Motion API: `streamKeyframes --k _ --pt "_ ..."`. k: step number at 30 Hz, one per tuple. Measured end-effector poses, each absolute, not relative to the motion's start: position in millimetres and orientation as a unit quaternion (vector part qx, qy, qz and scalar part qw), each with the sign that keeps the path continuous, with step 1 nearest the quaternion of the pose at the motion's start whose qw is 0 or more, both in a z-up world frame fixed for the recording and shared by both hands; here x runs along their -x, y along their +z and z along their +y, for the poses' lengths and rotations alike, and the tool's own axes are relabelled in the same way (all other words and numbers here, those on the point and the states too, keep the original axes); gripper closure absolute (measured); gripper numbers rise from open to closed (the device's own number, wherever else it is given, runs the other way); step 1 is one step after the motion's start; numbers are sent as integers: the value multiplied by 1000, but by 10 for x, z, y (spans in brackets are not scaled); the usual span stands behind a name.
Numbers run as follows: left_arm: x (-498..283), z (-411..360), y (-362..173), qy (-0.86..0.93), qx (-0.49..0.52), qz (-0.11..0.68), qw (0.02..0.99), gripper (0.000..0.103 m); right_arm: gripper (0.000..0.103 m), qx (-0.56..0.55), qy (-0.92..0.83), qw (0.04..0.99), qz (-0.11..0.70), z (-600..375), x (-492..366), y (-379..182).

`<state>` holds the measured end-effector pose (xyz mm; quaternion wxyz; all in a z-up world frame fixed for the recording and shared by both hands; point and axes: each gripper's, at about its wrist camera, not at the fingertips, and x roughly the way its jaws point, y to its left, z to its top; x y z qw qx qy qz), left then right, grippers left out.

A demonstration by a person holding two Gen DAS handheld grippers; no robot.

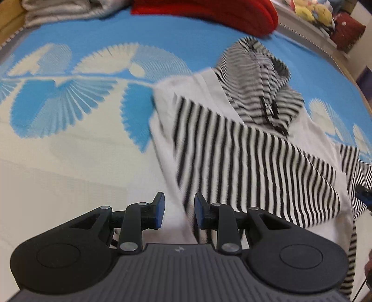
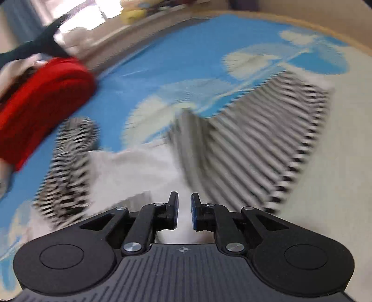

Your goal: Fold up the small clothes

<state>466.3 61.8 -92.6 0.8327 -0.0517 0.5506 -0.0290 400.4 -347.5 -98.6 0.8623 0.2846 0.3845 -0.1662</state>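
A white top (image 1: pixel 200 93) with black-striped sleeves and a striped hood (image 1: pixel 258 76) lies spread on the blue and cream bedspread (image 1: pixel 69 144). One striped sleeve (image 1: pixel 244 158) is folded across its white body. My left gripper (image 1: pixel 179 210) hovers just above the garment's near left edge, open, with only white cloth showing behind the gap. In the blurred right wrist view the other striped sleeve (image 2: pixel 262 139) fans out to the right and the hood (image 2: pixel 69 160) lies at the left. My right gripper (image 2: pixel 184 212) stands over the white body (image 2: pixel 139 167), its jaws a narrow gap apart with nothing seen pinched.
A red garment (image 1: pixel 209 11) and grey folded clothes (image 1: pixel 58 9) lie at the far end of the bed. Plush toys (image 1: pixel 311 11) sit on a ledge beyond. The bed's wooden edge (image 2: pixel 325 30) curves past the sleeve. Bare bedspread stretches left of the top.
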Motion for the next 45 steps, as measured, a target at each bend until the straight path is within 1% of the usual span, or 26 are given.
streamKeyframes --k 2,4,5,7,8,9,10,11,13,14,16,20,24,27,31,32,33,35,42,45 --pt "-4649 575 -1080 -36 51 567 821 73 87 -301 -122 845 426 -3481 -4077 -1115" --pt "-4636 547 -1255 -30 37 590 806 73 87 -274 -132 810 502 -3509 -4140 -1327" --pt "-4624 538 -1329 -23 27 601 798 73 89 -269 -142 805 510 -3543 -4111 -1375" --pt "-4606 510 -1331 -19 20 602 798 73 87 -281 -146 809 495 -3593 -4075 -1292" --pt "-4599 485 -1292 -23 19 597 802 73 81 -271 -142 818 487 -3584 -4079 -1226" --pt "-4590 462 -1261 -32 22 589 807 72 69 -264 -133 831 472 -3575 -4061 -1165" --pt "-4584 438 -1255 -43 25 583 811 72 64 -261 -124 839 462 -3593 -4049 -1141" --pt "-4583 407 -1310 -47 18 589 807 72 61 -260 -121 836 467 -3618 -4039 -1164" --pt "-4577 360 -1422 -38 -4 597 801 72 62 -264 -135 813 502 -3683 -4063 -1272" --pt "-4588 321 -1396 -34 -12 598 801 72 63 -276 -141 806 503 -3753 -4035 -1293" --pt "-4600 253 -1262 -29 -16 591 806 72 63 -290 -137 812 488 -3870 -3997 -1215" --pt "-4552 25 -871 -57 -16 543 838 71 60 -256 -134 854 432 -4086 -3904 -902" --pt "-4516 -256 -642 -79 -21 517 852 70 59 -254 -161 864 404 -4479 -3838 -815" --pt "-4498 -419 -569 -95 -18 508 856 67 59 -259 -193 858 399 -4759 -3837 -894" --pt "-4472 -560 -557 -94 -32 504 858 67 59 -284 -243 839 395 -5156 -3778 -1022" --pt "-4468 -570 -562 -92 -33 505 858 67 57 -293 -253 834 394 -5237 -3765 -1044" --pt "-4477 -573 -570 -90 -33 505 858 67 50 -304 -265 827 392 -5338 -3751 -1071" --pt "-4480 -554 -575 -90 -30 505 858 67 42 -318 -287 814 392 -5465 -3744 -1169" --pt "-4485 -519 -581 -91 -31 507 857 67 42 -351 -338 782 388 -5821 -3700 -1439" --pt "-4495 -523 -577 -91 -29 507 857 67 41 -370 -349 779 368 -5904 -3679 -1486"
